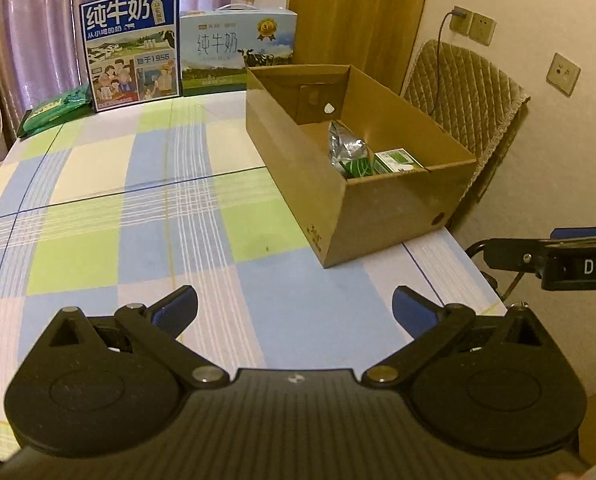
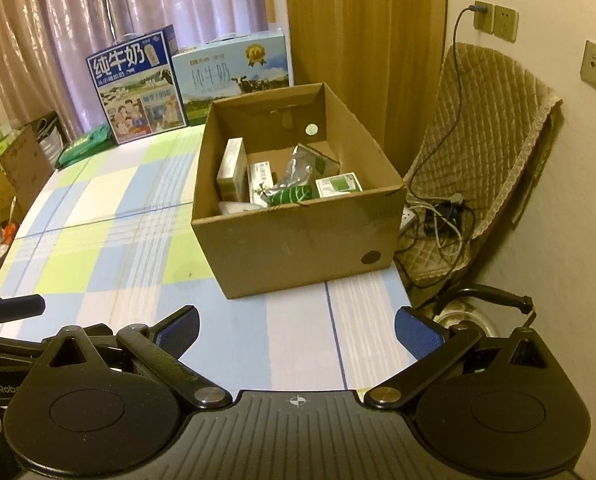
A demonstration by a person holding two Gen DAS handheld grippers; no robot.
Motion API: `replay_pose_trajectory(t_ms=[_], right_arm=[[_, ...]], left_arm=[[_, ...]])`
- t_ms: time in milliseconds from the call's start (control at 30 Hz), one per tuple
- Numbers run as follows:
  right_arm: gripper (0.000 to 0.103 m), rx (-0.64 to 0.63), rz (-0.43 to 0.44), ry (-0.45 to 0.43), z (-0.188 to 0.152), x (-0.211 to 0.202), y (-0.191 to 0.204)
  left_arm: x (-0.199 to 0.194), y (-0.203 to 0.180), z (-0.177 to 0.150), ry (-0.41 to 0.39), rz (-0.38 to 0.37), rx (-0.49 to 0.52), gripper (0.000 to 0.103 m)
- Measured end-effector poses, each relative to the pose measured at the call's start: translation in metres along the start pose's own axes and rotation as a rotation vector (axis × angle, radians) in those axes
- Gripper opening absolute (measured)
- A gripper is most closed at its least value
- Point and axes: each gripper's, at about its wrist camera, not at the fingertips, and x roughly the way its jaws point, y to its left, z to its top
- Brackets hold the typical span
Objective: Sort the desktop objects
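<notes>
An open cardboard box (image 1: 378,216) (image 2: 298,240) stands on the right side of the checked tablecloth. Inside lie a silver foil pouch (image 1: 344,146) (image 2: 298,166), a green leaf-printed packet (image 2: 292,194), a green-and-white carton (image 1: 398,160) (image 2: 338,185) and two pale upright boxes (image 2: 232,170). My left gripper (image 1: 295,310) is open over the table's near edge, with nothing between its blue pads. My right gripper (image 2: 297,330) is open too, empty, in front of the box. The right gripper's side shows in the left wrist view at the far right edge (image 1: 558,258).
Two milk cartons (image 1: 132,46) (image 1: 236,50) stand at the table's far edge before a curtain. A green packet (image 1: 54,114) lies at the far left. A padded chair (image 2: 478,168) with cables sits right of the table, by wall sockets (image 2: 494,20).
</notes>
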Motion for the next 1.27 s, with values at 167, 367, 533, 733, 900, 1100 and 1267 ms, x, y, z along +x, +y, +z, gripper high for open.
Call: replay_pose_trajectory(t_ms=[167,367,533,733,900,1100,1267], right_arm=[[0.101,0.008,-0.002,0.004,-0.0008,0.0006,-0.0037],[0.101,0.012,-0.006,0.012,-0.002,0.0028,-0.0058],[0.101,0.011,-0.006,0.014,-0.0026,0.0039,-0.0059],[0.101,0.006,-0.011,0.013,-0.0021,0.0045,-0.0049],[0.101,-0.001,-0.014,0.012,-0.0013,0.0049,-0.0031],[0.101,-0.001,-0.013,0.014,-0.0015,0.0051,-0.003],[0.101,-0.001,-0.016,0.016,-0.0024,0.0057,-0.0028]], left_arm=[[0.0016,-0.0058,0.0007,0.006,-0.008,0.0,0.102],[0.0048,-0.0088,0.0011,0.014,-0.01,0.005,0.102],[0.0055,-0.0088,0.0013,0.013,-0.01,0.005,0.102],[0.0061,-0.009,0.0016,0.013,-0.008,0.008,0.102],[0.0067,-0.0093,0.0022,0.014,-0.008,0.008,0.102],[0.0074,-0.0096,0.0017,0.012,-0.003,0.011,0.102],[0.0078,-0.0087,-0.0004,0.008,0.016,0.027,0.102]])
